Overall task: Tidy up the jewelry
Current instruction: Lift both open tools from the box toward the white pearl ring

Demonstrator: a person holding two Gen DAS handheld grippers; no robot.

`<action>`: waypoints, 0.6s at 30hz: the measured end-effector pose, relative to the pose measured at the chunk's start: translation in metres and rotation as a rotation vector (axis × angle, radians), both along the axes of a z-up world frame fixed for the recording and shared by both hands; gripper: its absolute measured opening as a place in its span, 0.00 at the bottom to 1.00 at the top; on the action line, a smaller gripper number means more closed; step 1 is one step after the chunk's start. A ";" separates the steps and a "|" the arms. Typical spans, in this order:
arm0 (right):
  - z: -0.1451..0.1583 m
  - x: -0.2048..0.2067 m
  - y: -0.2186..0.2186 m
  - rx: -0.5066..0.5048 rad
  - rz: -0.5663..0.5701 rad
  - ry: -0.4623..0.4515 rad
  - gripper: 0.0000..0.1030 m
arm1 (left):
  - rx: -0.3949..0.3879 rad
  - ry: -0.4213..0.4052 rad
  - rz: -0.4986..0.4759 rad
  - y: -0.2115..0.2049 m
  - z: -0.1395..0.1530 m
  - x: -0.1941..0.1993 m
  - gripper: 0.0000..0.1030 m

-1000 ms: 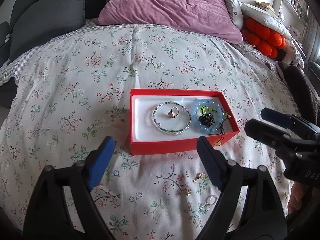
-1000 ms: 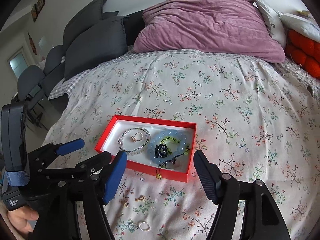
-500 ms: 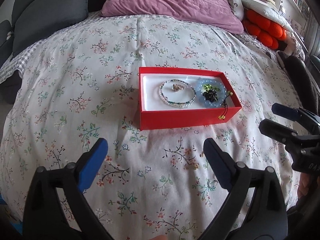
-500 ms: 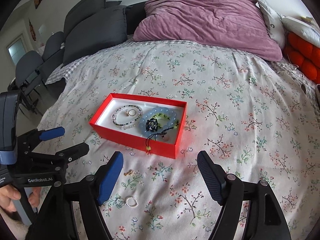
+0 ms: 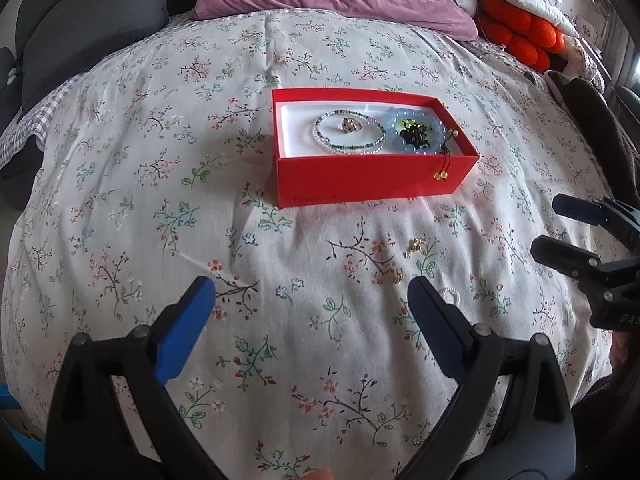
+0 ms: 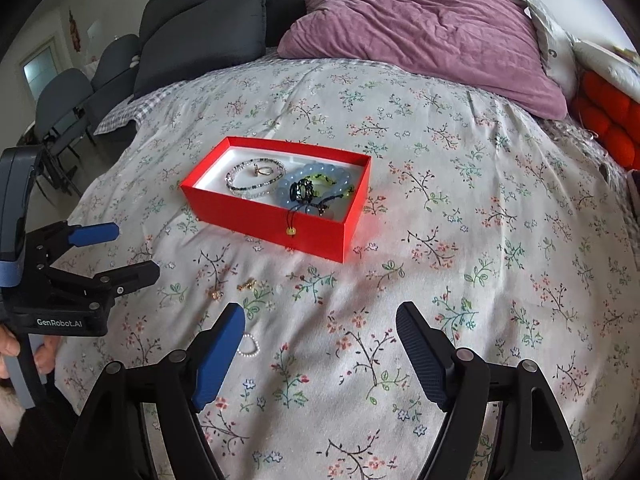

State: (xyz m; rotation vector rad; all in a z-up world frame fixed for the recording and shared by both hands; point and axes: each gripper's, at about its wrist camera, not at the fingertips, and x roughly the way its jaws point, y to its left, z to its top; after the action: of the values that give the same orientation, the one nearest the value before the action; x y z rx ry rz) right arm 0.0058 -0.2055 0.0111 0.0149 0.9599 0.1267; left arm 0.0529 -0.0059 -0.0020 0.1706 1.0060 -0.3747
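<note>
- A red box sits at centre frame on a floral bedspread in the left wrist view, already holding a slim bead bracelet, a ring inside its loop, and a chunky blue bracelet with a dark corded charm whose tassel hangs over the box's near wall.
- Loose pieces lie on the bedspread below the box: two small gold earrings and a tiny pearl ring, seen lower left of centre in the right wrist view.
- The left gripper hovers wide and empty at the bottom of its frame, its jaws having just been opening with nothing between them.
- The right gripper also stands wide and empty, its jaws having just been opening; the pearl ring lies just beside its left finger.
- The loose pieces look very light, small and hard, likely to sink into the soft cloth and slip from broad pads.
- The pearl ring, probably strung on elastic, should give a little; pinching across its loop from above seems the best hold.
- The earrings look fiddly and easily flicked away; a slow, narrow pinch on the body of each suits them, with cloth likely to bunch under the pads.
</note>
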 end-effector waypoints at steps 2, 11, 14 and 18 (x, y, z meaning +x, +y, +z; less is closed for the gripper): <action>-0.004 -0.003 -0.003 0.000 -0.008 0.011 0.77 | 0.005 0.008 -0.005 0.001 -0.004 -0.004 0.94; -0.023 -0.009 -0.012 -0.007 -0.050 0.064 0.77 | 0.019 0.051 -0.050 0.003 -0.023 -0.017 0.94; -0.026 -0.010 -0.012 -0.014 -0.048 0.074 0.77 | 0.027 0.068 -0.076 0.000 -0.030 -0.018 0.94; -0.030 -0.009 -0.011 -0.016 -0.045 0.088 0.77 | 0.016 0.089 -0.118 -0.007 -0.036 -0.022 0.94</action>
State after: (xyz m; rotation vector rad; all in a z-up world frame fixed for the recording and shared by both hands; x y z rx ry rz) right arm -0.0028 -0.2161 -0.0193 0.0275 1.0472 0.0769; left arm 0.0304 -0.0124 -0.0381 0.2299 1.0901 -0.4851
